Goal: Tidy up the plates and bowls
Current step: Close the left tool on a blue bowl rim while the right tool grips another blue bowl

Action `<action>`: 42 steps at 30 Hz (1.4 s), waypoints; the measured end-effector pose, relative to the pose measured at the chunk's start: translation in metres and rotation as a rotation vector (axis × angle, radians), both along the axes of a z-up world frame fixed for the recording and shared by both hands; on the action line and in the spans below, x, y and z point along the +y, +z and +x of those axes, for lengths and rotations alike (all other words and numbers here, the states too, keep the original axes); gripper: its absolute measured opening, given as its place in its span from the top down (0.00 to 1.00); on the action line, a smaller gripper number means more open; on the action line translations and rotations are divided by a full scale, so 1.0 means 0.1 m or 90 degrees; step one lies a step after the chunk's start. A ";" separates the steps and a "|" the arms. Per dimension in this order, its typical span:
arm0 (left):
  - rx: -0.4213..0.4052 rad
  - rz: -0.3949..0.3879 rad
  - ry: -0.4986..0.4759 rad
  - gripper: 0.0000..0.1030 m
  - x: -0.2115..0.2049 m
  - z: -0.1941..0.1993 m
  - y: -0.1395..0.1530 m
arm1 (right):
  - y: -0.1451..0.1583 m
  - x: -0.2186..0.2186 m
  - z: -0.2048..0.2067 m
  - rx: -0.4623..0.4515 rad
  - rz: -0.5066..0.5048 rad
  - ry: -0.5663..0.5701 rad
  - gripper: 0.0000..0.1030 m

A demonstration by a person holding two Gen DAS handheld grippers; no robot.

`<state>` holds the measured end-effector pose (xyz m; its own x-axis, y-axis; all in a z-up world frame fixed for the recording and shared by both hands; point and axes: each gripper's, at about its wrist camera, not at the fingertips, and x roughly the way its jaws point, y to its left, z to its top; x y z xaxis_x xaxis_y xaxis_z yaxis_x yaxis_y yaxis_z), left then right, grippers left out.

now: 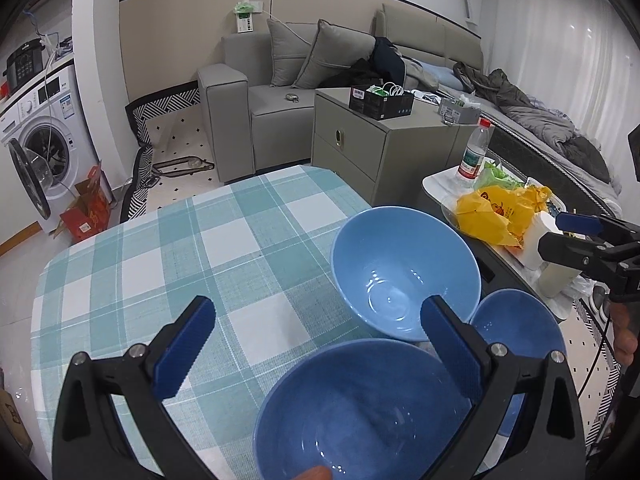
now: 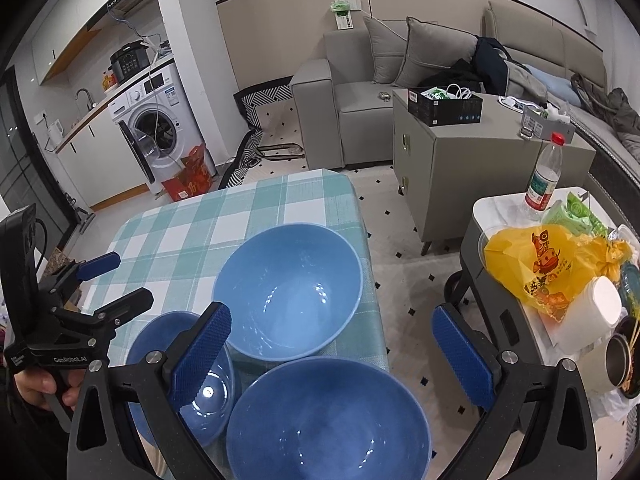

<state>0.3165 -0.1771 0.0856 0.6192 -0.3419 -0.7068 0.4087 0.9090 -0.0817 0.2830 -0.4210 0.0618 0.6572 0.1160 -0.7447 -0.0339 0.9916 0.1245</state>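
Three blue bowls stand close together on the checked tablecloth (image 1: 160, 264). The far light-blue bowl (image 1: 404, 268) shows in the right wrist view too (image 2: 288, 292). A darker bowl (image 1: 356, 412) lies nearest in the left wrist view. The third bowl (image 1: 520, 328) sits at the table's right edge; in the right wrist view it is the nearest one (image 2: 328, 420), and the other dark bowl (image 2: 184, 376) lies left. My left gripper (image 1: 316, 356) is open and empty above the bowls. My right gripper (image 2: 332, 356) is open and empty, also seen from the side (image 1: 556, 236).
A side cart (image 2: 496, 204) at the right holds a water bottle (image 2: 542, 176), a yellow bag (image 2: 536, 264) and white cups (image 2: 592, 316). A grey nightstand (image 1: 360, 148), a sofa (image 1: 248, 96) and a washing machine (image 1: 40, 140) stand beyond the table.
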 end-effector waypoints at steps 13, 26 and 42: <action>0.031 0.010 -0.012 0.00 -0.16 0.26 -0.23 | -0.29 -0.05 0.35 0.048 0.015 -0.012 0.01; 0.063 0.033 -0.030 0.07 -0.36 0.43 -0.48 | -0.59 -0.07 0.59 0.088 0.015 -0.008 0.08; 0.116 0.040 -0.055 0.52 -0.52 0.51 -0.69 | -0.82 -0.05 0.72 0.125 0.007 0.011 0.30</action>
